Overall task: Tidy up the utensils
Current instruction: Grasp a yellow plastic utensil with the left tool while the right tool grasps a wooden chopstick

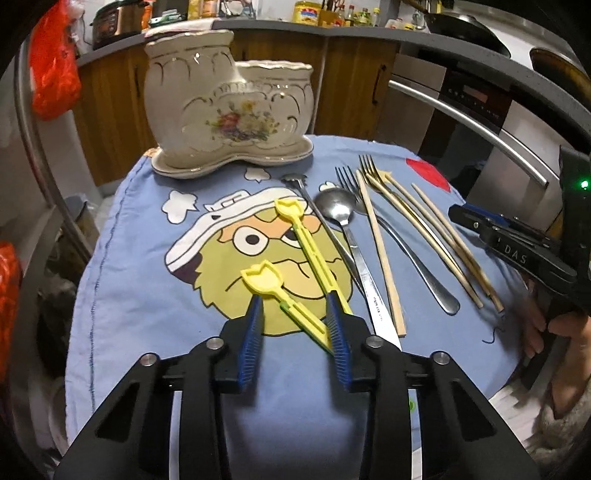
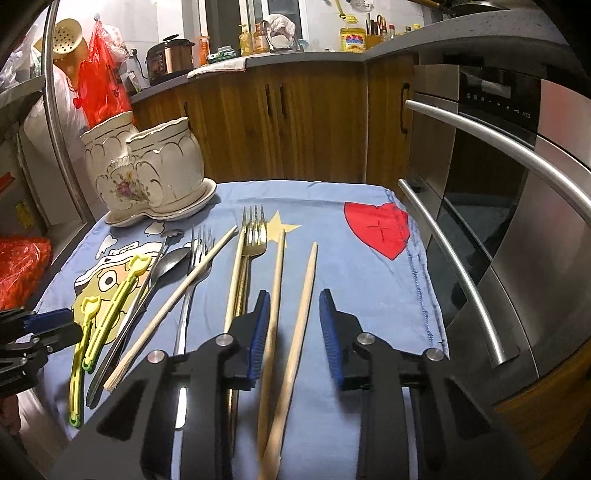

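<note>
Utensils lie in front of the cream floral ceramic holder: light, slippery yellow plastic tongs sit between the left gripper's parted jaws; stiff wooden chopsticks sit unclamped between the right gripper's jaws. Grasp both mid-shaft.

A home kitchen. Wooden cabinets with dark handles run under a grey countertop at twelve o'clock. On the counter stand a rice cooker, oil bottles and a yellow jar. At three o'clock is a built-in steel oven with long curved handles. A red plastic bag hangs at ten o'clock. A wok sits at one o'clock in the left view.
</note>
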Action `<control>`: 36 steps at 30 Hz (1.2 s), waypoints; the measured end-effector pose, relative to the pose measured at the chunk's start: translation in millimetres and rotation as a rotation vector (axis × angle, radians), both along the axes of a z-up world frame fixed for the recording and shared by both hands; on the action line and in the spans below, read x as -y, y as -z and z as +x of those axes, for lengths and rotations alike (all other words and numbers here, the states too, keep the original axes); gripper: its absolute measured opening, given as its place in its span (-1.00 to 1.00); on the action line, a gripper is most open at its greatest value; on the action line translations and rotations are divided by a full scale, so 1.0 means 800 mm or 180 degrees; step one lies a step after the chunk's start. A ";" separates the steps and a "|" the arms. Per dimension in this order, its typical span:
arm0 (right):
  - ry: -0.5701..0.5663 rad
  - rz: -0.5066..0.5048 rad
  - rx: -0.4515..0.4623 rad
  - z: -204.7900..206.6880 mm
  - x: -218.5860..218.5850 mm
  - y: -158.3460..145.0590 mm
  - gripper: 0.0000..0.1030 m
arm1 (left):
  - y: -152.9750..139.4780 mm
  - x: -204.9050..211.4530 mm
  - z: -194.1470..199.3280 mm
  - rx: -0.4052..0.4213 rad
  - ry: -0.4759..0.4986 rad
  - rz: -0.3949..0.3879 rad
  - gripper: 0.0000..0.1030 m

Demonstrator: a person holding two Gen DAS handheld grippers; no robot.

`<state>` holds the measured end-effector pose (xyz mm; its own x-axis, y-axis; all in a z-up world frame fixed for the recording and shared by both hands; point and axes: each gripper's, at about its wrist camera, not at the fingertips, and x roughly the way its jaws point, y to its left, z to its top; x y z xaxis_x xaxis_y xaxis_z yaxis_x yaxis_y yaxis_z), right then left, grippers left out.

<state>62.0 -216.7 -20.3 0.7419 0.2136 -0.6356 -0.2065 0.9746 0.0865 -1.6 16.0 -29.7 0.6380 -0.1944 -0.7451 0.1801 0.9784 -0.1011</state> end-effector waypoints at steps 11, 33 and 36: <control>0.0007 -0.0058 -0.0068 0.013 -0.002 0.003 -0.55 | 0.004 -0.007 0.022 -0.0088 -0.0072 0.0080 -0.61; -0.0074 0.0135 -0.0323 0.031 0.004 0.015 -0.88 | 0.004 -0.016 0.030 -0.0068 0.0068 -0.0048 -0.76; -0.0077 0.0331 -0.0235 0.026 0.014 0.006 -0.88 | -0.002 -0.022 0.027 0.0026 0.0041 -0.0139 -0.84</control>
